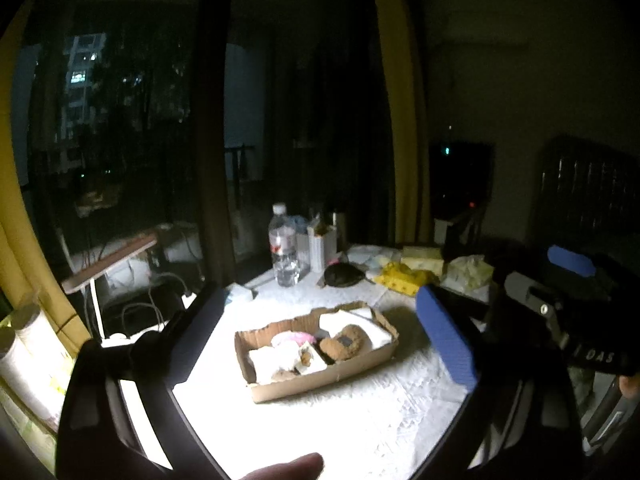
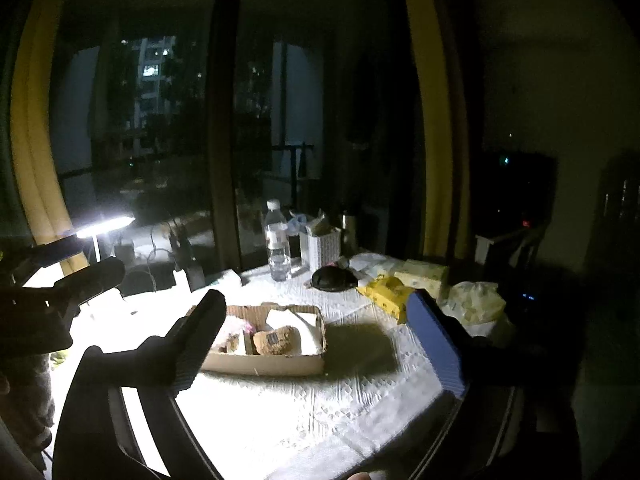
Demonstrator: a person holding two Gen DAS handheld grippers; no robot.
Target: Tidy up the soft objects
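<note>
A cardboard tray (image 1: pixel 320 356) is seen on the white-covered surface (image 1: pixel 360 420), lying dead ahead of both grippers. Soft things are already packed inside it: a brown plush toy (image 1: pixel 344 342), a pink item (image 1: pixel 296 337) and white folded cloths (image 1: pixel 276 358).

The left gripper (image 1: pixel 320 332) is held above the near edge of the surface with its fingers (image 1: pixel 444 336) wide apart and nothing between them; the tray is framed in the gap at 12 o'clock. The right gripper (image 2: pixel 324 344) is likewise spread and empty, and from it the tray lies at about 11 o'clock, partly hidden behind the dark left finger.

The tray's long axis is seen running from roughly 8 to 2 o'clock in the left view. Loose soft packs, a yellow one (image 2: pixel 384 292) among them, remain outside the tray at 1 o'clock, beyond its far right end; the right gripper is judged the nearer for these. A water bottle (image 1: pixel 285 252) stands farther back at 12 o'clock.
</note>
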